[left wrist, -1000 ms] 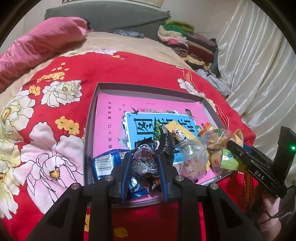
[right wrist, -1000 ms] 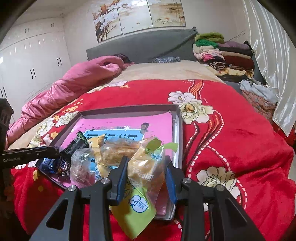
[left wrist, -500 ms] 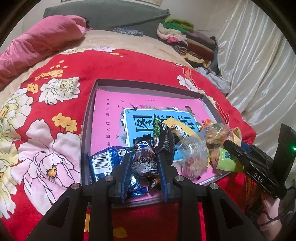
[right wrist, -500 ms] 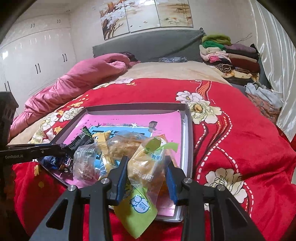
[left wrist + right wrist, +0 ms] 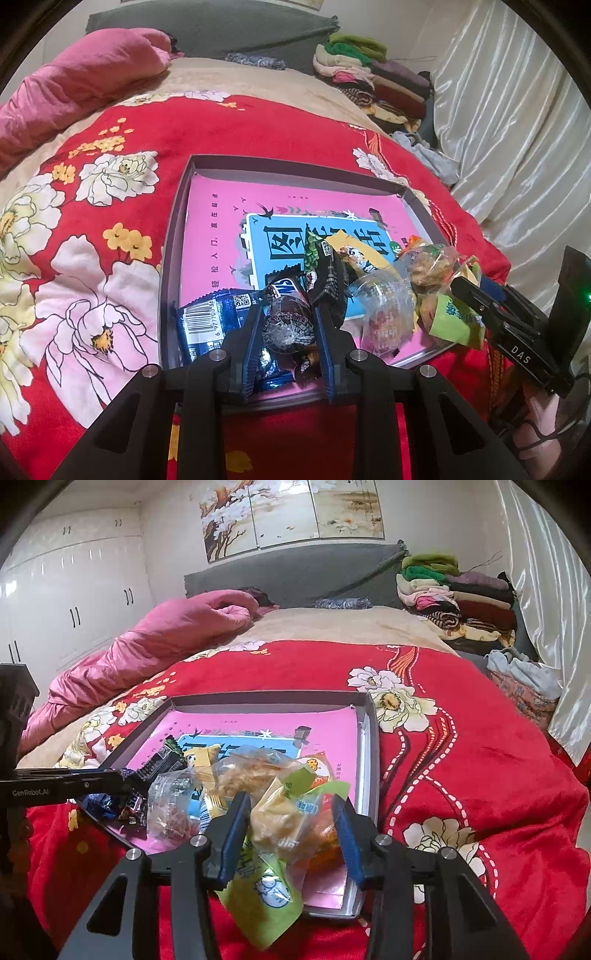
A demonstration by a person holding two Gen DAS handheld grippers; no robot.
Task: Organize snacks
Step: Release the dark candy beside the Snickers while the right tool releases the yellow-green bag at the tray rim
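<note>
A red flowered blanket (image 5: 122,206) covers the bed, and a shallow grey tray (image 5: 173,236) lies on it, lined with a pink sheet bearing a blue picture (image 5: 280,236). At the tray's near left corner a blue wrapper (image 5: 210,317) lies flat. Just beside it, the left gripper (image 5: 290,325) is clamped on a dark candy in a clear wrapper (image 5: 284,325), held over the tray's near edge. A black packet (image 5: 328,273) stands behind that gripper's fingers, and a clear bag (image 5: 384,310) lies to its right, with a yellow packet (image 5: 203,760) behind it. Farther right, the right gripper (image 5: 291,823) is closed on a cake in a clear and green wrapper (image 5: 291,827), whose green tail hangs down over the tray's near edge. Another bag of golden snacks (image 5: 251,771) lies just behind it in the tray.
</note>
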